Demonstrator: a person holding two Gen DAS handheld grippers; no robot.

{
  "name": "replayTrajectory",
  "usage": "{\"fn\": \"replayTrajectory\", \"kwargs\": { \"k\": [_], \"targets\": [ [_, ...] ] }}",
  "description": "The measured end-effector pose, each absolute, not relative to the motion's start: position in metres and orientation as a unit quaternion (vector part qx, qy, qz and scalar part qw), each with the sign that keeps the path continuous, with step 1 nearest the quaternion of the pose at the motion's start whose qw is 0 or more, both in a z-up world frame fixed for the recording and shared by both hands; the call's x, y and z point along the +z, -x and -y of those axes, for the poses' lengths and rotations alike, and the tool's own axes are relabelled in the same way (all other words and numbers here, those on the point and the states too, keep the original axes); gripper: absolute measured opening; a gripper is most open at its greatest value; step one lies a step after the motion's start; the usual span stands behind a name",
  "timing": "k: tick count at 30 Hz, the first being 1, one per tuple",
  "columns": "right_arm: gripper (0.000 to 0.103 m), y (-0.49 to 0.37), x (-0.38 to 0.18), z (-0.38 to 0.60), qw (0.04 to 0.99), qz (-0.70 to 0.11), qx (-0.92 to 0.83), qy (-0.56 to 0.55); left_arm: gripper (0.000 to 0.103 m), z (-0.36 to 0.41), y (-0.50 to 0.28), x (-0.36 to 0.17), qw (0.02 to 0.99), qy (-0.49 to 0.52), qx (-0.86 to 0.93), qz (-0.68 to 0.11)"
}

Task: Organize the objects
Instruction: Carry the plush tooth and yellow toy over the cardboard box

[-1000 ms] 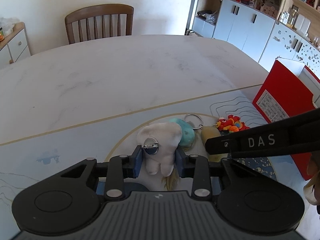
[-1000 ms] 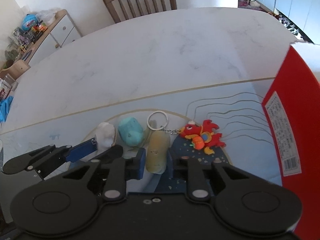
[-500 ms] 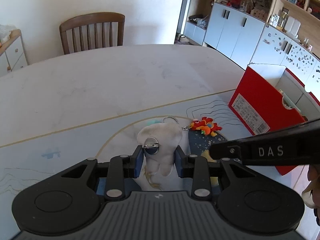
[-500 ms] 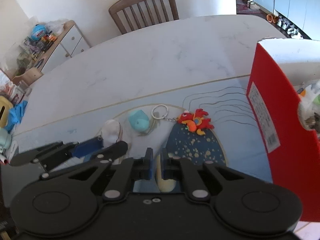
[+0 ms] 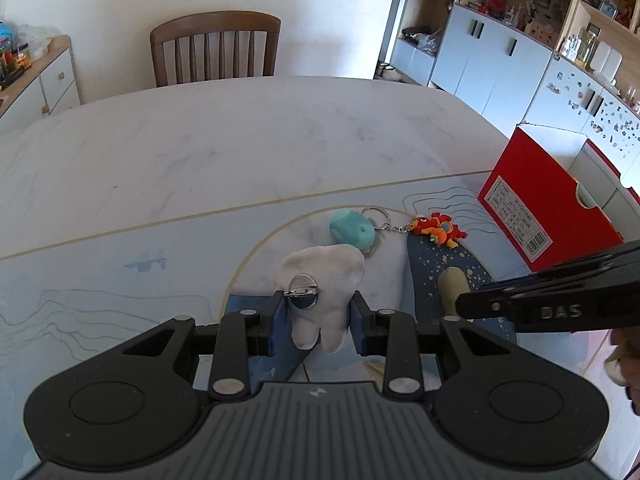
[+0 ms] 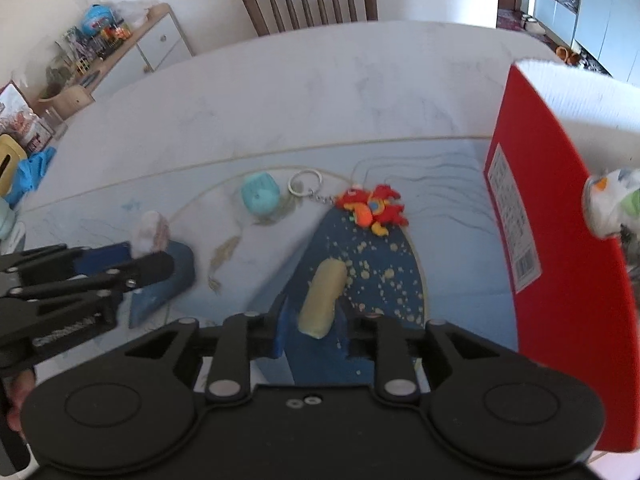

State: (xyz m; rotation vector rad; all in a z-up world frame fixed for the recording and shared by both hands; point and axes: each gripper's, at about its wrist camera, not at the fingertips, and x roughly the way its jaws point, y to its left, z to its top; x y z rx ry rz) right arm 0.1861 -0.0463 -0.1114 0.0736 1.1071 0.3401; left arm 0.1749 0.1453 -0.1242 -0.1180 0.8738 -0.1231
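Observation:
My left gripper [image 5: 318, 320] is shut on a white tooth-shaped plush [image 5: 320, 280] with a round metal badge, held just above the blue mat [image 5: 120, 248]. My right gripper [image 6: 316, 332] has its jaws opening. A yellow plush [image 6: 322, 300] lies lengthwise between them on the dark blue part of the mat, and the pads stand clear of it. A teal plush [image 6: 260, 198] and a red dragon keychain [image 6: 372, 208] with its ring lie farther back. In the right wrist view the left gripper [image 6: 152, 256] comes in from the left with the tooth plush.
A red cardboard box [image 6: 560, 240] stands open at the mat's right edge, with a white, green and orange toy [image 6: 612, 208] inside. A wooden chair [image 5: 214, 50] stands behind the marble table [image 5: 240, 140]. A cluttered cabinet [image 6: 120, 48] is at the back left.
The left gripper has drawn back and up with the tooth plush. The right jaws closed fully, then parted again, with the yellow plush lying between them. The red box shows more fully.

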Motion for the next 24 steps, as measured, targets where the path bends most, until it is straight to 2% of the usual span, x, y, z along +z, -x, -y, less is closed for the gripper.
{"fn": "replayTrajectory", "kwargs": {
  "k": [3,4,5,13,16,22,24],
  "targets": [
    [0.032,-0.189,-0.118,0.042,0.836,-0.526,0.153,-0.029,0.032,-0.146,-0.173,-0.123,0.903,0.058,-0.059,-0.422],
    [0.039,-0.191,-0.120,0.040,0.837,-0.526,0.148,-0.026,0.032,-0.145,-0.173,-0.123,0.903,0.059,-0.059,-0.422],
    [0.041,-0.192,-0.122,0.038,0.838,-0.526,0.145,-0.025,0.032,-0.145,-0.172,-0.123,0.903,0.059,-0.059,-0.421],
    [0.041,-0.196,-0.129,0.024,0.849,-0.513,0.129,0.010,0.032,-0.144,-0.169,-0.121,0.905,0.055,-0.055,-0.418],
    [0.038,-0.188,-0.131,0.014,0.854,-0.501,0.128,0.055,0.032,-0.144,-0.168,-0.121,0.905,0.053,-0.054,-0.419],
    [0.019,-0.181,-0.132,0.008,0.863,-0.484,0.122,0.083,0.032,-0.140,-0.167,-0.120,0.904,0.046,-0.051,-0.421],
    [0.017,-0.180,-0.131,0.013,0.863,-0.484,0.122,0.075,0.032,-0.138,-0.167,-0.119,0.904,0.045,-0.052,-0.422]
  ]
}}
